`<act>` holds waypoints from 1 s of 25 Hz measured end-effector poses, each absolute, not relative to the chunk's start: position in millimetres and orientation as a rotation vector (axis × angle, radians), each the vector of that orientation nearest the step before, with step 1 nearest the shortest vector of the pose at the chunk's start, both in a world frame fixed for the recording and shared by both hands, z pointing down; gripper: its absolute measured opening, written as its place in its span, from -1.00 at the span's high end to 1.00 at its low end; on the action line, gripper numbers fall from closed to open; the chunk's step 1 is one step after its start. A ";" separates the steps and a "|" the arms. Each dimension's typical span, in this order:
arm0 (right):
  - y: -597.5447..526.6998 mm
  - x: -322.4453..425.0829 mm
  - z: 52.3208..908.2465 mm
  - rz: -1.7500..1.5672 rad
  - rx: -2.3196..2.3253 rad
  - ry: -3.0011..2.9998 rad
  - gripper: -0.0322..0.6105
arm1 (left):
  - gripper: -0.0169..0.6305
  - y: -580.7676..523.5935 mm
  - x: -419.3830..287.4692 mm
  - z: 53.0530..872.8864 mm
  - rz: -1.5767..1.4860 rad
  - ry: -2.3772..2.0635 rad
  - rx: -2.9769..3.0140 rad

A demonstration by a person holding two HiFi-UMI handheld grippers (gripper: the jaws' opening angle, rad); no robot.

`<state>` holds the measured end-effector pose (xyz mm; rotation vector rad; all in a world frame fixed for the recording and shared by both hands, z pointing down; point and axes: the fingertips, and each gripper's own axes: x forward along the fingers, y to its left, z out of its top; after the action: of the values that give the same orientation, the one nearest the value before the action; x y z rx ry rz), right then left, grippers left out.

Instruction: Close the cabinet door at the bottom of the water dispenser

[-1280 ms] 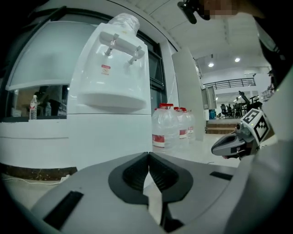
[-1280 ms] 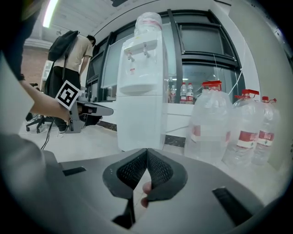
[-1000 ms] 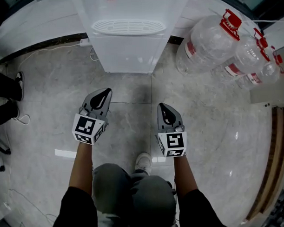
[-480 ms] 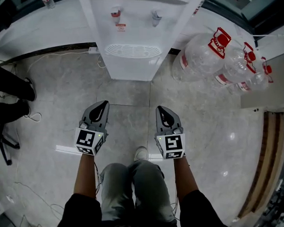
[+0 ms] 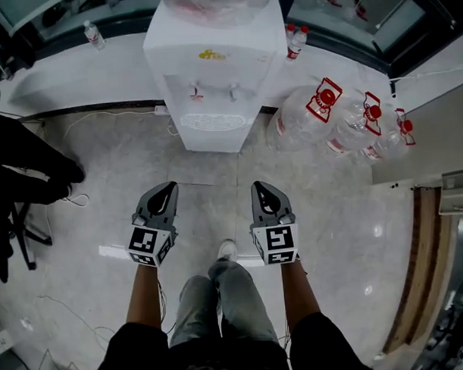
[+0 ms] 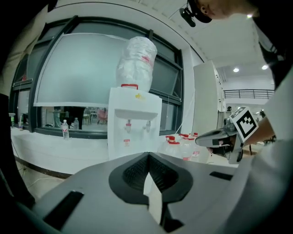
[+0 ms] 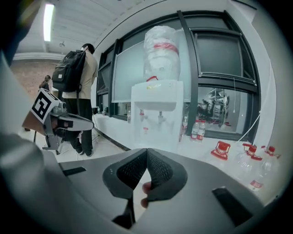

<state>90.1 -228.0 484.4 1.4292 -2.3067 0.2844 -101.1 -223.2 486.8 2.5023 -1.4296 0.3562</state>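
Note:
The white water dispenser (image 5: 212, 75) stands against the window ledge, its taps and drip grille facing me. From above I see no door standing out from its base; both gripper views hide its lower front. My left gripper (image 5: 169, 187) and right gripper (image 5: 259, 186) are side by side above the floor, well short of the dispenser, both pointing at it. Both are shut with nothing between the jaws. In the left gripper view the dispenser (image 6: 132, 123) rises behind the shut left gripper (image 6: 148, 154). The right gripper view shows the dispenser (image 7: 155, 114) beyond the shut right gripper (image 7: 147, 149).
Several large water jugs (image 5: 312, 113) with red caps lie on the floor right of the dispenser. A person's dark legs (image 5: 26, 165) are at the left. A cable (image 5: 100, 117) runs along the ledge's foot. A person with a backpack (image 7: 78, 77) stands at the left.
Both grippers have risen together, staying shut and side by side. The view has pulled back and up, so the dispenser looks smaller and its top and taps now show.

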 end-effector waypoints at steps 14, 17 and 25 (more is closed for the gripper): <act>-189.2 80.9 279.9 0.248 1.501 -2.319 0.86 | 0.91 -178.6 -123.0 270.2 0.285 -1.509 2.477; -175.0 70.8 240.8 0.232 1.511 -2.336 0.86 | 0.91 -161.0 -134.2 231.0 0.270 -1.537 2.475; -138.3 39.1 174.0 0.177 1.506 -2.388 0.86 | 0.91 -119.8 -163.6 161.0 0.201 -1.622 2.471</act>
<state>39.1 -138.3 174.0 1.5064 -2.3883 0.1773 -163.6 -119.8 161.0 2.4710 -1.6217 0.2006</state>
